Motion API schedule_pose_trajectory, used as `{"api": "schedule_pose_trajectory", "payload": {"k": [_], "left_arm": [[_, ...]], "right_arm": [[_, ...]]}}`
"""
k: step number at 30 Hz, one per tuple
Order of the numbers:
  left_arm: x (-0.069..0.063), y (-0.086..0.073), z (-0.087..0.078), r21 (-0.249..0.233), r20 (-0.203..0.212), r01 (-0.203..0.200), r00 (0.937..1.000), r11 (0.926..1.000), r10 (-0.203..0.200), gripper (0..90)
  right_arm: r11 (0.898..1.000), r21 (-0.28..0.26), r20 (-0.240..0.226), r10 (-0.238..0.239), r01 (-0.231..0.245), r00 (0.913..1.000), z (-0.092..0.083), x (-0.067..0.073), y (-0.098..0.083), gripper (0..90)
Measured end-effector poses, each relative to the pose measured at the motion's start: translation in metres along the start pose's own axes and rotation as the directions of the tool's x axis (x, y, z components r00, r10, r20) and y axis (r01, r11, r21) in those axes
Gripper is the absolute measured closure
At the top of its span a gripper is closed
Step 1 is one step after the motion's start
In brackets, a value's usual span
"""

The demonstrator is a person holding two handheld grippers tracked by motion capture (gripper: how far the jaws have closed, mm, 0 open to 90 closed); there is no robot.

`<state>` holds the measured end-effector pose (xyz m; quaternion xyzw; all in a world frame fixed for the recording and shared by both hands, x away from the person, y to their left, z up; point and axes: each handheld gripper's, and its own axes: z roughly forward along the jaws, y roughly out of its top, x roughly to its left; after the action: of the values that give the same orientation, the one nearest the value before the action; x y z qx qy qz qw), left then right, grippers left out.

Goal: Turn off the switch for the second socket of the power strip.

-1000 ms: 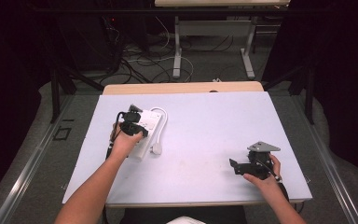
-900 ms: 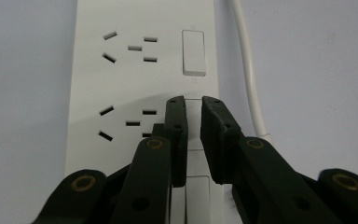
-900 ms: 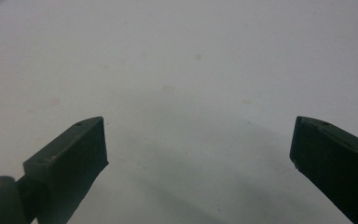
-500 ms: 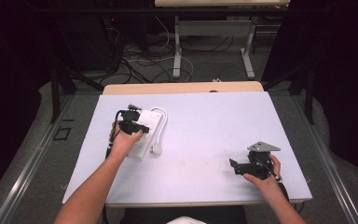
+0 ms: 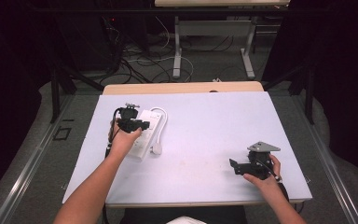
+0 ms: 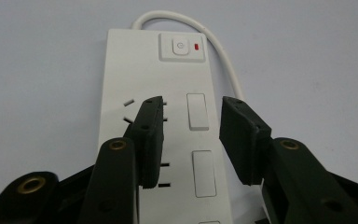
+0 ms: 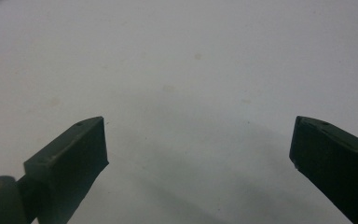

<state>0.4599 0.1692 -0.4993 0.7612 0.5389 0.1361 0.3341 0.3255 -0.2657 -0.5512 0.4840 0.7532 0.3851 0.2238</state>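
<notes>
My left gripper (image 6: 191,135) hangs over the power strip (image 6: 168,84), a smooth white plastic bar with slotted sockets, flat rectangular switches and a small red light near its cord (image 6: 223,51). The jaws stand parted, holding nothing. The strip lies near the worktop's (image 5: 205,121) left edge, its near end cut off behind my hand (image 5: 123,140). My right gripper (image 7: 198,149) is spread wide over bare, faintly speckled matte surface near the front right corner.

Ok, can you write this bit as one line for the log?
left tool: open, over power strip | right tool: open, over bare table
</notes>
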Motion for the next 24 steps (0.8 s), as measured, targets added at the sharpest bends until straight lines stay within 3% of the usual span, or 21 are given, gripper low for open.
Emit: {"api": "schedule_pose_trajectory", "payload": {"k": [11, 24], "left_arm": [[0.004, 0.0, -0.005, -0.101, -0.024, -0.019, 0.9996, 0.9947, 0.017, 48.7], [0.004, 0.001, -0.015, -0.186, 0.019, -0.026, 0.9994, 0.9823, 0.03, 35.9]], "right_arm": [[1.0, 0.0, 0.001, -0.001, 0.001, 1.0, 0.0, 0.0, 0.0, 3.6], [1.0, 0.0, 0.0, -0.003, 0.003, 1.0, 0.0, 0.0, 0.0, 3.6]]}}
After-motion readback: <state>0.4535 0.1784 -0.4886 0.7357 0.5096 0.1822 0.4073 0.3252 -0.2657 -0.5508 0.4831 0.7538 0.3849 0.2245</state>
